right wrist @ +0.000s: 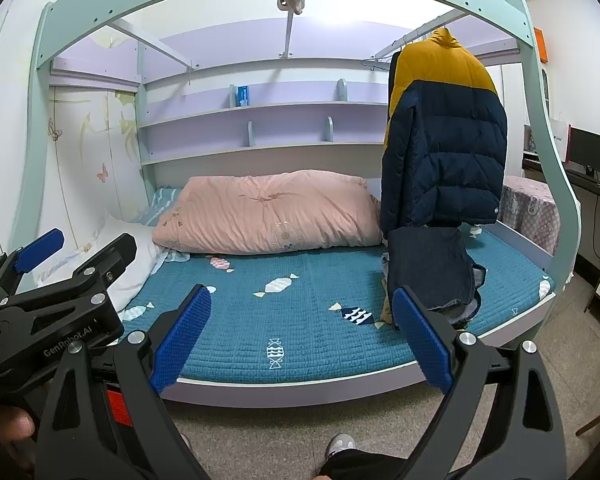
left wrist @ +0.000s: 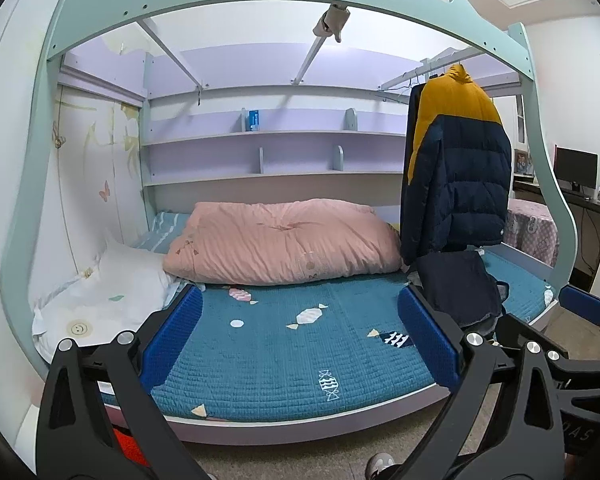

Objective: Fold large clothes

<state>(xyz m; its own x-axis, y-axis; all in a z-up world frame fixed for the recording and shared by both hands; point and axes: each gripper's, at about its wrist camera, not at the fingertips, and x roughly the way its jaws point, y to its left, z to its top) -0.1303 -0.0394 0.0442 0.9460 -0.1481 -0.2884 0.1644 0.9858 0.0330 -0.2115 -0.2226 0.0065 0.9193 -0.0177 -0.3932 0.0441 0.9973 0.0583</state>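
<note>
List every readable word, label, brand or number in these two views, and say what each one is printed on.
"GenRobot.AI": white lettering on the black body of the left gripper, seen in the right wrist view.
"AS", perhaps more letters before it: on the black body of the right gripper at the left wrist view's right edge; partly cut off.
Blue box on the shelf: print too small to read.
White bag by the monitor: logo blurred.
</note>
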